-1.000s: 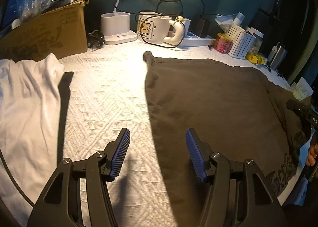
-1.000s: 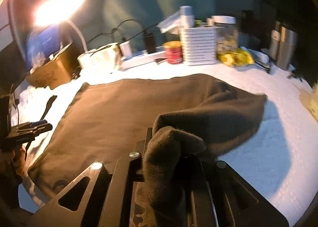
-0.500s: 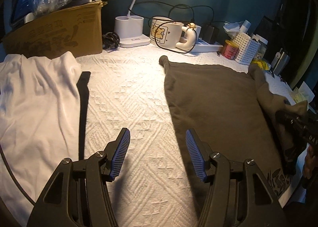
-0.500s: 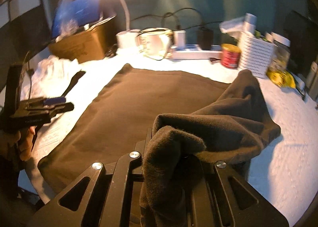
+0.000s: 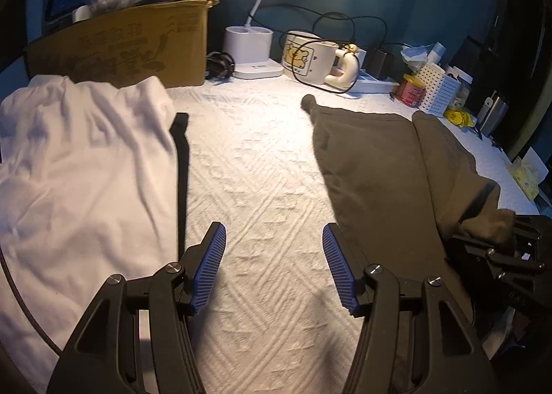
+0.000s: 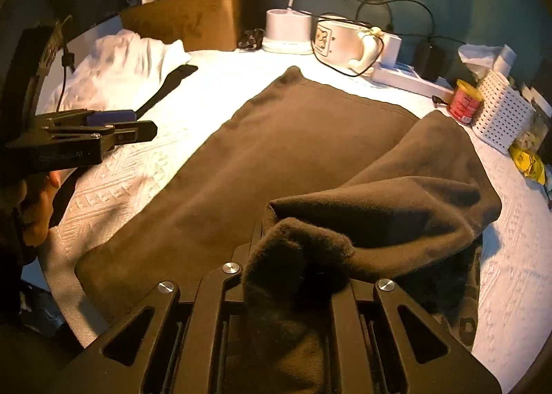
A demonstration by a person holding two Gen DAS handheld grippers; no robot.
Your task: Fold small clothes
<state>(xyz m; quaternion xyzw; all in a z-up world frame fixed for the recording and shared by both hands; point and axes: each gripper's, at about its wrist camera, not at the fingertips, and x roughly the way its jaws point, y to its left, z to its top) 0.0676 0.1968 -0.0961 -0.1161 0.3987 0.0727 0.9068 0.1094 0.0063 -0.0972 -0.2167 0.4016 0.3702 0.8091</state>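
Brown garment (image 6: 293, 152) edge carried further over, right gripper (image 6: 296, 276) clamped

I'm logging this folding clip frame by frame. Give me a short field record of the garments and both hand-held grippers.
garment in work: brown fleece garment, flat on the white textured cloth, right edge lifted and folded inward
right hand-held gripper: shut on the brown fabric
left hand-held gripper: open, empty, above bare cloth
other garment: white shirt, left, crumpled
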